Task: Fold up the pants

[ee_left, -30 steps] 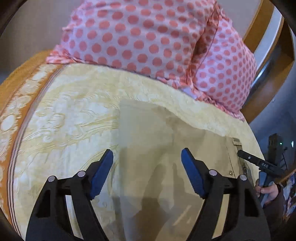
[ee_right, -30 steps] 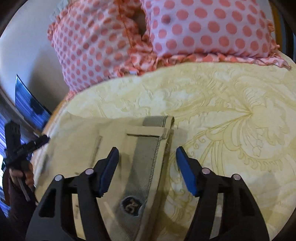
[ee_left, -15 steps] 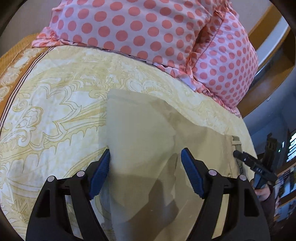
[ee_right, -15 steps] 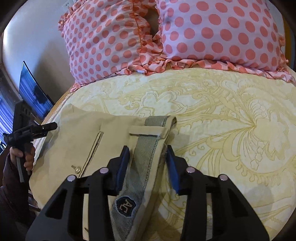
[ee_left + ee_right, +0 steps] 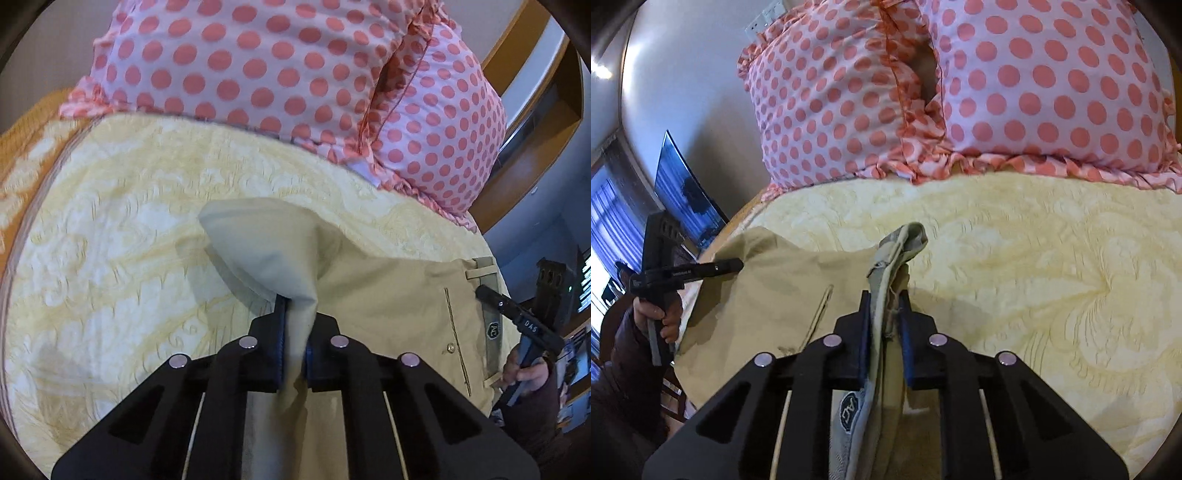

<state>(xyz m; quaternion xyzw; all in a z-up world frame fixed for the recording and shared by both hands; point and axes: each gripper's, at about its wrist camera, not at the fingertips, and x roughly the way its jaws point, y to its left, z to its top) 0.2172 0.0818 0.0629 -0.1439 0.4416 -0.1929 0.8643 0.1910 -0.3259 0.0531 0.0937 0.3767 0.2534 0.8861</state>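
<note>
Beige pants (image 5: 388, 306) lie on a yellow patterned bedspread (image 5: 129, 240). My left gripper (image 5: 295, 343) is shut on the pants' leg end, and the pinched cloth bunches up in a raised fold (image 5: 266, 243) ahead of the fingers. My right gripper (image 5: 884, 328) is shut on the waistband (image 5: 901, 243), whose grey lining with a round label (image 5: 849, 408) shows between the fingers. The pants (image 5: 783, 291) spread to the left in the right wrist view. Each gripper shows at the edge of the other's view: the right gripper (image 5: 524, 325), the left gripper (image 5: 687, 273).
Two pink polka-dot pillows (image 5: 295, 74) (image 5: 960, 92) stand against the headboard just beyond the pants. The wooden bed frame (image 5: 532, 96) runs at the right. A screen (image 5: 687, 195) and a window stand past the bed's left edge. The bedspread (image 5: 1052, 277) stretches right.
Both grippers have closed: the left on the leg end, the right on the waistband. The pinched cloth has risen off the bedspread.
</note>
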